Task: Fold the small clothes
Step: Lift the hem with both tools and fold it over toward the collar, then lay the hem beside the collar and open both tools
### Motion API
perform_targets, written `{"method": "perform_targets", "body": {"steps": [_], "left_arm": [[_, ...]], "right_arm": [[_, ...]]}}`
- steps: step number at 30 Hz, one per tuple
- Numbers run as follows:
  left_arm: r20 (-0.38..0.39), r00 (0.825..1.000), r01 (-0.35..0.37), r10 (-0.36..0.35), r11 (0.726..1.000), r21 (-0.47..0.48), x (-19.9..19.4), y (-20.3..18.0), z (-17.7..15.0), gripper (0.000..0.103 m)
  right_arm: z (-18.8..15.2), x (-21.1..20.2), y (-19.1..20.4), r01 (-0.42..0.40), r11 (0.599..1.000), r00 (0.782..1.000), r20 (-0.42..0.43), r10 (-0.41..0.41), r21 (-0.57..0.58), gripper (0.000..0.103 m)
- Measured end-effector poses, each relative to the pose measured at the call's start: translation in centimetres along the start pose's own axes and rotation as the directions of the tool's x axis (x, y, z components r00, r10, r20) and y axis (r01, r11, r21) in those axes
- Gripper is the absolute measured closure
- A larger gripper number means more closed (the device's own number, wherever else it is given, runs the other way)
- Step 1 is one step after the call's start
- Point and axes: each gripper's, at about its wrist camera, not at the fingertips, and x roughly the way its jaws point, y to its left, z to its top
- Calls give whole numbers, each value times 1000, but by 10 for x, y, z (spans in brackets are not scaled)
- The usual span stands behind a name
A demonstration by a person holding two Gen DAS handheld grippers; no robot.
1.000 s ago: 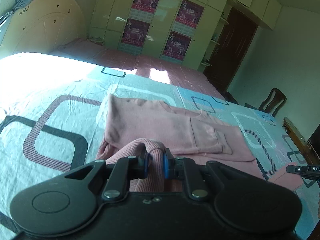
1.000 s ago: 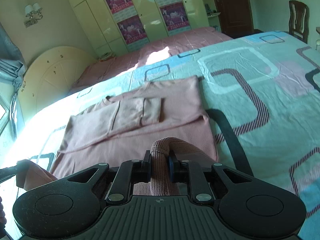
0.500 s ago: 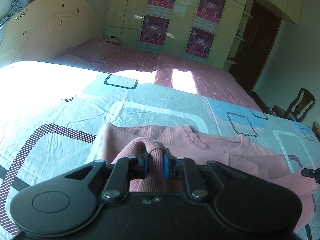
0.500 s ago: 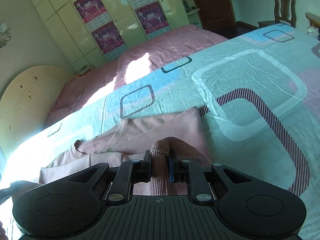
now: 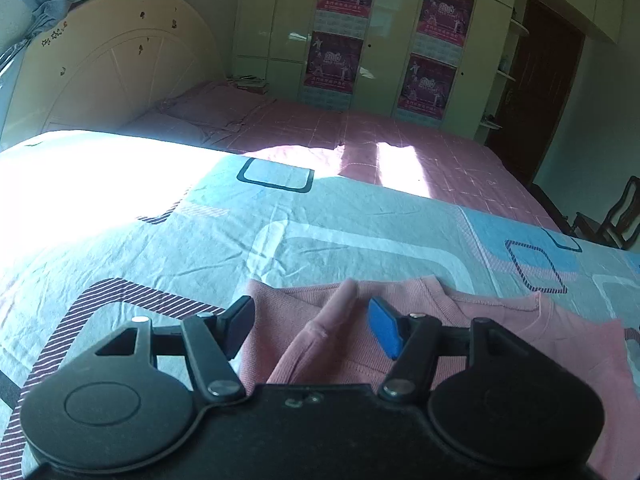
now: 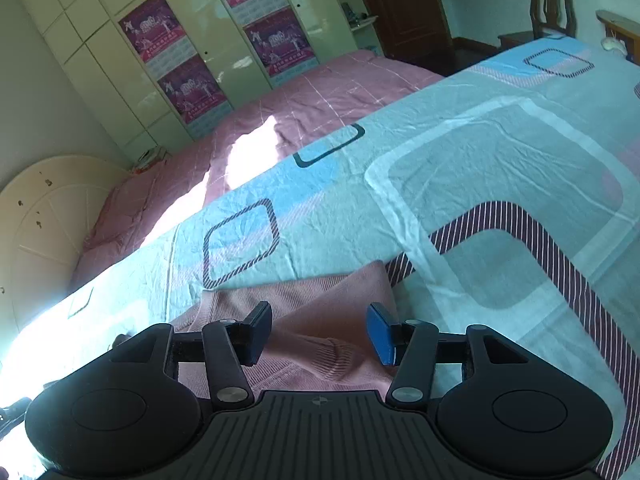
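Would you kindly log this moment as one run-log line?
left gripper: just opened, fold between, untouched | right gripper: just opened | pink top: folded on bedsheet

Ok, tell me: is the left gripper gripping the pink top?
No: the left gripper stands open, pads clear of the pink top between them.

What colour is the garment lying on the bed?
Pink garment; clearest in the left wrist view.

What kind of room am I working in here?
A bedroom, most likely: the pink top lies on a bed with a rounded headboard, and a tall wardrobe lines the far wall.
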Motion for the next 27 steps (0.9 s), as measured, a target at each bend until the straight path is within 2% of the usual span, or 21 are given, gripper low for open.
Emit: {"method": "perform_targets", "body": {"steps": [4,7,11,13,15,16,19,20,21,24,27], "left_arm": [[-42,999,32,-29,997,69,11,-3,-7,35],[-86,996,32,-23,994,106,33,-10,-13,36],[-103,995,8,3,994,108,59,-11,-13,43],[-111,994,6,6,994,105,67,-10,-12,51],[-132,991,25,-10,994,109,74,-8,-12,70],[-139,990,32,-16,993,112,76,-9,-13,72],[-123,992,36,-17,988,150,75,-12,-16,83],[-112,994,34,-16,987,159,74,-13,-17,89],[-100,995,36,-20,986,161,72,-12,-17,92],[-51,998,47,-40,988,146,61,-11,-16,94],[21,998,48,-51,993,111,47,-10,-13,94]], "right_arm": [[-1,10,4,-2,995,1000,-5,2,-100,42],[-10,28,11,18,979,999,-33,-25,-202,42],[-17,50,13,9,960,997,-67,-29,-279,42],[-18,56,13,7,955,997,-74,-30,-297,43],[-18,63,13,-20,947,995,-100,-13,-322,62],[-18,67,13,-22,943,993,-114,-17,-332,70],[-20,73,11,-29,935,991,-131,-19,-355,71],[-21,75,11,-29,931,990,-137,-23,-365,84],[-21,75,11,-33,929,990,-143,-21,-367,91],[-21,71,11,-45,927,991,-136,-7,-372,93],[-17,53,14,-36,932,999,-42,23,-360,94]]}}
